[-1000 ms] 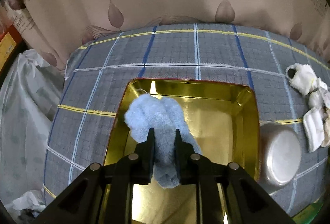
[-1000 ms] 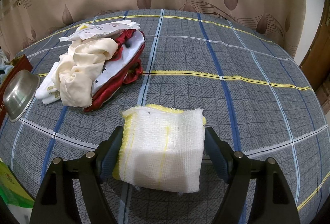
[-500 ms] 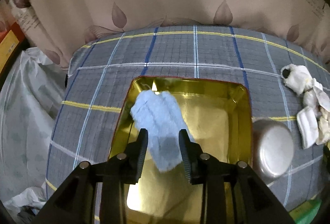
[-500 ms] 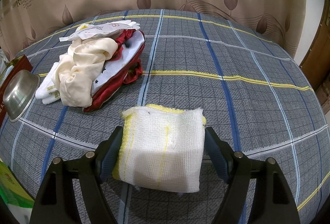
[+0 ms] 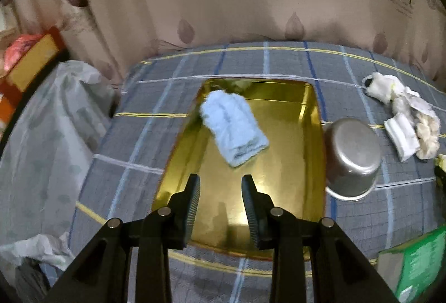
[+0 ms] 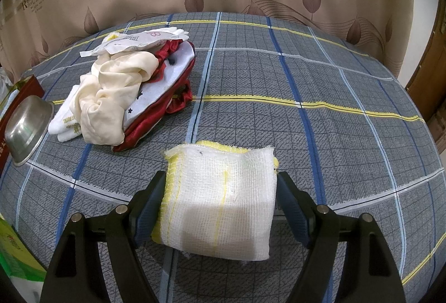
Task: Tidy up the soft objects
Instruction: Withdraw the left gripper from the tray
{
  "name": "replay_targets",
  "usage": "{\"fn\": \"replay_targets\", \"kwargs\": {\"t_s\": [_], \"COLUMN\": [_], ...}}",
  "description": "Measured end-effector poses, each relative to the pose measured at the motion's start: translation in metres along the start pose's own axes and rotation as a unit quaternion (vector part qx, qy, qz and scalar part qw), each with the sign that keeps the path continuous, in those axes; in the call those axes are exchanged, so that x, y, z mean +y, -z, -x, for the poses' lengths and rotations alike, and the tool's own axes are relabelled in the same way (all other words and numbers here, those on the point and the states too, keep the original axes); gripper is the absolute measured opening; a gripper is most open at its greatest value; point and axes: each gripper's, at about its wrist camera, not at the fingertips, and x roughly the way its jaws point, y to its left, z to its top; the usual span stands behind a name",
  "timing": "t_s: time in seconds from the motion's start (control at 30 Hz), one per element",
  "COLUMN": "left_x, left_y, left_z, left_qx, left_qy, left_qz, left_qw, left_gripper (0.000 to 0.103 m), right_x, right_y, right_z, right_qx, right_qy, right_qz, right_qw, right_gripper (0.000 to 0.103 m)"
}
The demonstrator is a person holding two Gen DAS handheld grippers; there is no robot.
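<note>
A folded light-blue towel (image 5: 234,127) lies loose in the far left part of the gold tray (image 5: 292,163). My left gripper (image 5: 220,180) hovers open over the tray's near half, short of the towel, with nothing between its fingers. In the right wrist view my right gripper (image 6: 220,180) is shut on a folded white gauze cloth with yellow edging (image 6: 220,205), held just above the checked tablecloth (image 6: 334,107). A heap of cream, white and red soft items (image 6: 117,96) lies to the far left of it; part of the same heap (image 5: 404,118) shows right of the tray.
An upturned steel bowl (image 5: 352,158) leans against the tray's right side and shows as a bowl (image 6: 26,130) at the right wrist view's left edge. A green box (image 5: 412,264) sits at the near right. A plastic-covered bundle (image 5: 50,121) lies left of the table; a curtain hangs behind.
My left gripper has let go of the blue towel, opened, and pulled back and up; the towel now lies in the tray. The right gripper and its gauze cloth have not moved.
</note>
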Motion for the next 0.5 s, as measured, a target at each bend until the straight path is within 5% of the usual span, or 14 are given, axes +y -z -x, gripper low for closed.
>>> {"fn": "replay_targets", "kwargs": {"t_s": [0.5], "left_x": [0.026], "left_y": [0.035], "left_z": [0.003], "left_qx": [-0.004], "left_qy": [0.003], "left_qz": [0.054], "left_qw": [0.9985], "left_gripper": [0.031], "right_x": [0.002], "right_y": [0.0], "right_z": [0.002], "right_qx": [0.005], "right_qy": [0.015], "right_qz": [-0.016], "right_qw": [1.0], "right_gripper": [0.076]}}
